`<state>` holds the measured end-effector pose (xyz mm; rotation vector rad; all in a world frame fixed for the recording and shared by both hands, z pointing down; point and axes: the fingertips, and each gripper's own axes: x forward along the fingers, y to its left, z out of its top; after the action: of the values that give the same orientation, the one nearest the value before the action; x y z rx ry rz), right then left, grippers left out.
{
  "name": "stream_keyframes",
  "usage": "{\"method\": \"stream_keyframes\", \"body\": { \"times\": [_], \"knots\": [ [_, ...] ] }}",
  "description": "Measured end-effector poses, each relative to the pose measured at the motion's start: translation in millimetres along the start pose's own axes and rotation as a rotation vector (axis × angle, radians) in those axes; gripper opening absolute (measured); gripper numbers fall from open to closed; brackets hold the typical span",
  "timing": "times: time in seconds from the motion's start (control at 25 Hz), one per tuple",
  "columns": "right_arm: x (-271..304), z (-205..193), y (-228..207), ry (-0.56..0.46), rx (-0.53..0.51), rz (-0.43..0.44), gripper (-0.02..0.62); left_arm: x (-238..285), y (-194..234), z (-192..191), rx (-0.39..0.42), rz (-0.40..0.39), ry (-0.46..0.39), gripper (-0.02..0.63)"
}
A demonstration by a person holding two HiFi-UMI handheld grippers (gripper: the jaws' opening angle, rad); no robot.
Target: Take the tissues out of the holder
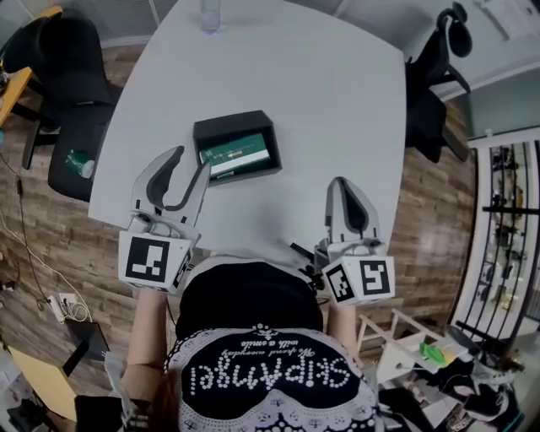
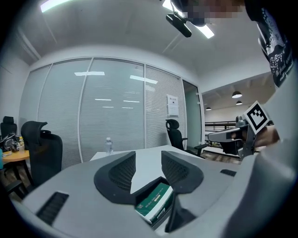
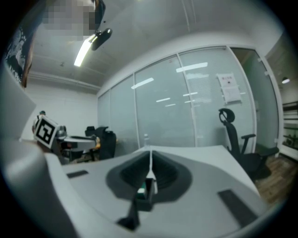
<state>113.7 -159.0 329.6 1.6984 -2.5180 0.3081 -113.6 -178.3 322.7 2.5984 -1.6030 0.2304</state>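
Observation:
A black open-top holder (image 1: 229, 128) sits on the white table (image 1: 321, 101) with a green tissue pack (image 1: 236, 152) lying inside it. My left gripper (image 1: 192, 159) hovers just left of the holder's near left corner, open, with nothing between its fingers. In the left gripper view the holder (image 2: 176, 204) and the green pack (image 2: 154, 199) show low between and under the parted jaws of the gripper (image 2: 148, 160). My right gripper (image 1: 337, 181) hangs over the table's near edge, right of the holder, shut and empty. In the right gripper view its jaws (image 3: 150, 158) meet in a thin line.
A clear water bottle (image 1: 209, 15) stands at the table's far edge. Black office chairs stand at the left (image 1: 76, 93) and the right (image 1: 430, 84) of the table. Glass partition walls (image 2: 111, 116) lie beyond. Shelving (image 1: 506, 211) and clutter stand at the right.

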Motion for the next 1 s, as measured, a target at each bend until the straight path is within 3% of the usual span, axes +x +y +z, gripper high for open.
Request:
{"method": "stream_keyframes", "body": {
  "times": [0.32, 0.76, 1.0],
  "knots": [
    [-5, -19, -1, 0.039, 0.029, -0.024, 0.035, 29, -10, -26, 0.076, -0.115, 0.110, 0.295],
    [-8, -49, 6, 0.108, 0.073, -0.027, 0.035, 75, -28, -77, 0.121, -0.268, 0.270, 0.351],
    [-14, -64, 4, 0.147, 0.098, -0.042, 0.035, 93, -45, -114, 0.103, -0.346, 0.379, 0.370]
  ]
}}
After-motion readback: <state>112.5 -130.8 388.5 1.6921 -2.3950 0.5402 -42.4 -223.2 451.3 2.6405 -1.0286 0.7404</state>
